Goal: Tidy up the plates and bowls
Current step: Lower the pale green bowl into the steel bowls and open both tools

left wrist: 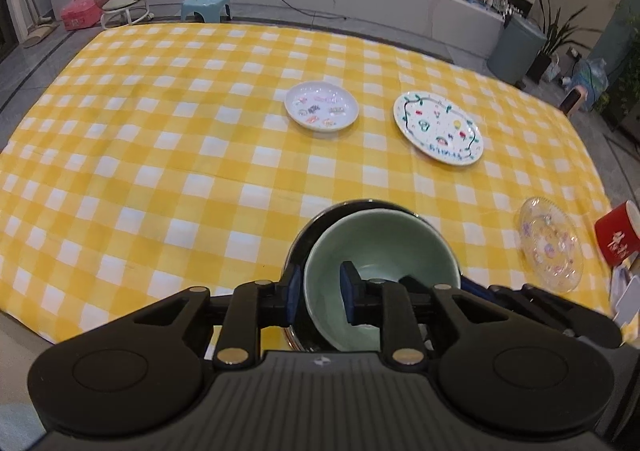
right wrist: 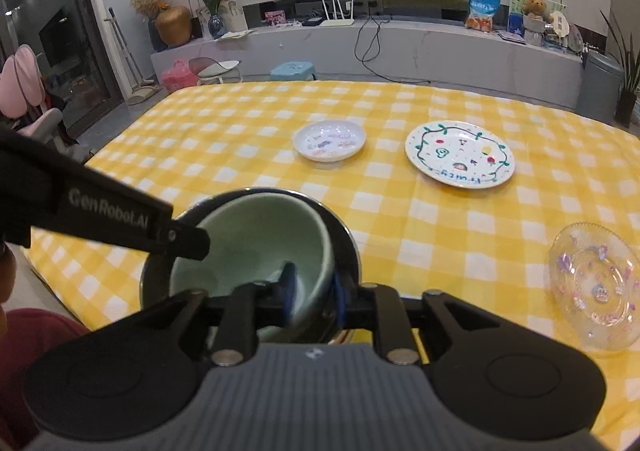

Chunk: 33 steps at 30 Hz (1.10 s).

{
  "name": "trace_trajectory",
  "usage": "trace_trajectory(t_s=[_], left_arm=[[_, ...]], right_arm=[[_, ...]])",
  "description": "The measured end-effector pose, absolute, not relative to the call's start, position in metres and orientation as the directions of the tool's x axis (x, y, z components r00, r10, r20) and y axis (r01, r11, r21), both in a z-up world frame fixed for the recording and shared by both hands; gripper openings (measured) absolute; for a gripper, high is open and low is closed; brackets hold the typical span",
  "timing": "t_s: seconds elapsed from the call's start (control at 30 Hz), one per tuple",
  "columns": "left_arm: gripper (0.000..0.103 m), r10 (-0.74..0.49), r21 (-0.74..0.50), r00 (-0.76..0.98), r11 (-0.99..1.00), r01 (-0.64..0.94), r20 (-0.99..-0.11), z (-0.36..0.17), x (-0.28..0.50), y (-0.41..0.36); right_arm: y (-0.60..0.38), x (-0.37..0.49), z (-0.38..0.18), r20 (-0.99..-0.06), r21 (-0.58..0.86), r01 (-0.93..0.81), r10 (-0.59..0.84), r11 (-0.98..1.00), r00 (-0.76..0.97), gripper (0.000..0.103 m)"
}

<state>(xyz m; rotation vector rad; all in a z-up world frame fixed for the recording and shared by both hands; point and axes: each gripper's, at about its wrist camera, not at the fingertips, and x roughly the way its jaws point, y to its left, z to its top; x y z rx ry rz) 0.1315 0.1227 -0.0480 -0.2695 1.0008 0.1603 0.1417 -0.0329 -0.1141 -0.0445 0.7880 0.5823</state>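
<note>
Low centre of both views: green bowl [left wrist: 380,251] nested in dark bowl [left wrist: 320,219] on checked cloth [left wrist: 160,151], left gripper [left wrist: 320,293] and right gripper [right wrist: 312,291] each clenched on its rim; small plate [left wrist: 322,105], painted plate [left wrist: 438,127] mid-frame, glass plate [left wrist: 550,245] right.

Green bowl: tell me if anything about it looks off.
The green bowl sits tilted inside the dark bowl, not nested level, with both grippers clamped on its rim. Nothing spilled or broken.
</note>
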Motion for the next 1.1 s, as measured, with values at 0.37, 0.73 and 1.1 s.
trace_trajectory(t_s=[0.37,0.73,1.1], left_arm=[[0.043,0.038,-0.185,0.643,0.943,-0.276,-0.765,-0.033,0.122,0.131],[0.045,0.057,-0.171,0.593,0.931,-0.321,-0.803,-0.046,0.127,0.143],[0.046,0.048,-0.142,0.593,0.952,-0.27,-0.804,-0.047,0.129,0.132]], right_arm=[[-0.034,0.14,-0.11,-0.675,0.204,-0.529,0.51,0.824,0.533,0.045],[-0.037,0.139,-0.101,-0.66,0.232,-0.54,0.539,0.809,0.524,0.063],[-0.035,0.134,-0.094,-0.652,0.135,-0.561,0.499,0.817,0.571,0.085]])
